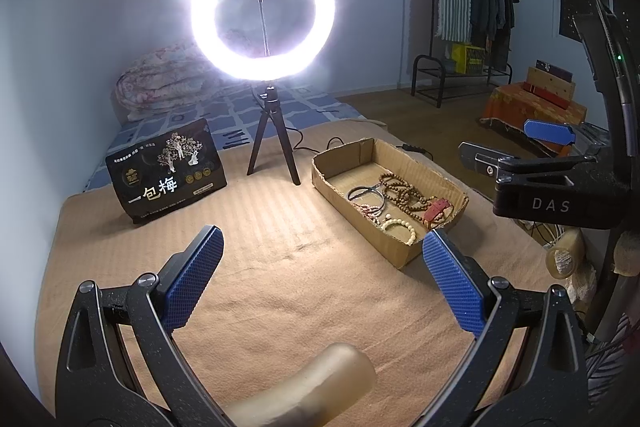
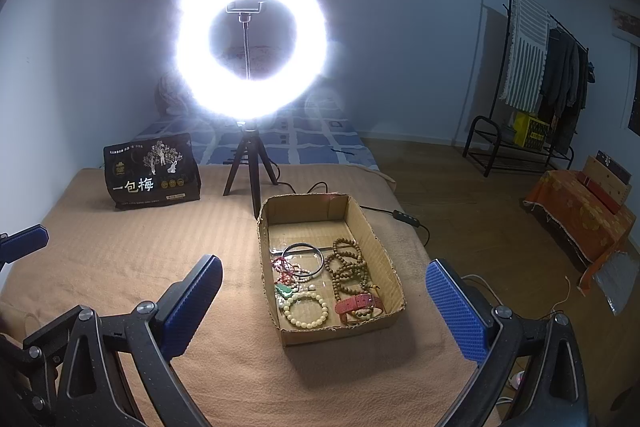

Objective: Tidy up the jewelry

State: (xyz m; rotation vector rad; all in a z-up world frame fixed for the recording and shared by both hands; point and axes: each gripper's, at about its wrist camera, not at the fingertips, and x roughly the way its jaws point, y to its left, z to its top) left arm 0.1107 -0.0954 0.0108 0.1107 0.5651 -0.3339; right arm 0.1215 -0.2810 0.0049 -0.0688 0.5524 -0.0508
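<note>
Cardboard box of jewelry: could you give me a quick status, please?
Left gripper and right gripper open, empty. Bracelets and beads all in cardboard box; blanket bare of jewelry. Ring light tripod behind box, not obstructing.

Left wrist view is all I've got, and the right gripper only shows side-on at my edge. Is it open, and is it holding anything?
Observer: The right gripper is open, its fingers spread wide with nothing between them.
Operator: Okay. Around the cream bracelet in the box, is there any piece I can't make out from here?
Observer: Yes. A small green piece lies just left of the cream bead bracelet, inside the cardboard box.
</note>
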